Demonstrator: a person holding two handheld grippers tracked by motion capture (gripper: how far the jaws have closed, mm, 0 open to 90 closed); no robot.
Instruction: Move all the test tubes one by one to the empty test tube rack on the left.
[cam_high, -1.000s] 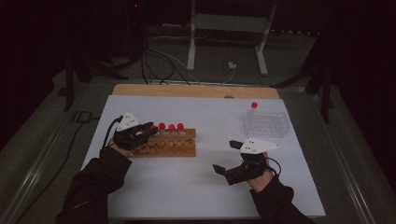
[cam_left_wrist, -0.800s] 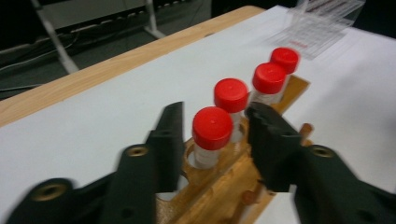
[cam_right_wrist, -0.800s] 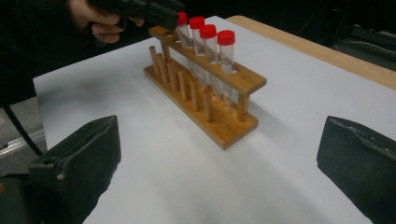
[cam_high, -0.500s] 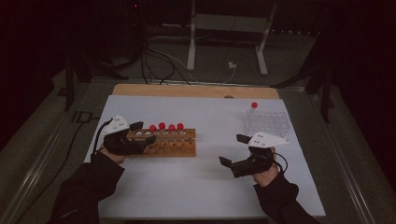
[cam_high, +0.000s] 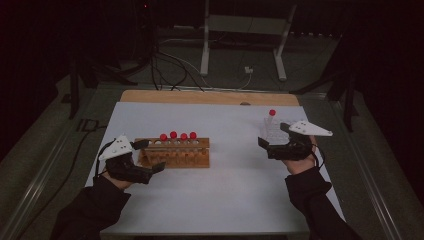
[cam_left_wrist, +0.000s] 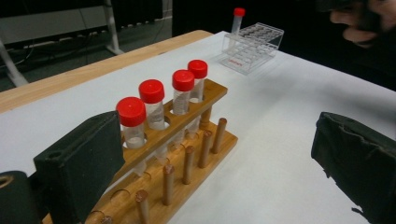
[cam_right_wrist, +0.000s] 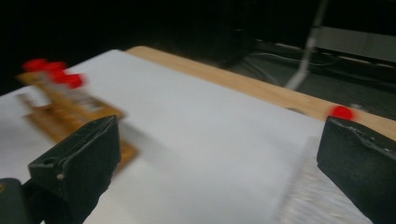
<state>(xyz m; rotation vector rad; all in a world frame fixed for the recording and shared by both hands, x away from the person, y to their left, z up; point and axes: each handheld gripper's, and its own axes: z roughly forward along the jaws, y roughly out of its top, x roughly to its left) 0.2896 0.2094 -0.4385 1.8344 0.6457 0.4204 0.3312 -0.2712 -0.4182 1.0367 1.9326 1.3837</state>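
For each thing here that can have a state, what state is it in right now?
Left gripper: jaws open, just opened, nothing between them.
Right gripper: jaws open, nothing held.
Wooden rack: flat on the table, four capped tubes upright in its back row.
Red-capped tubes: closed, standing in the wooden rack.
Clear rack: one capped tube upright at its far corner.

Four red-capped tubes (cam_left_wrist: 152, 105) are held upright in the wooden rack (cam_left_wrist: 187, 158); the left gripper (cam_left_wrist: 219, 163) has just been opened wide, nothing between its fingers
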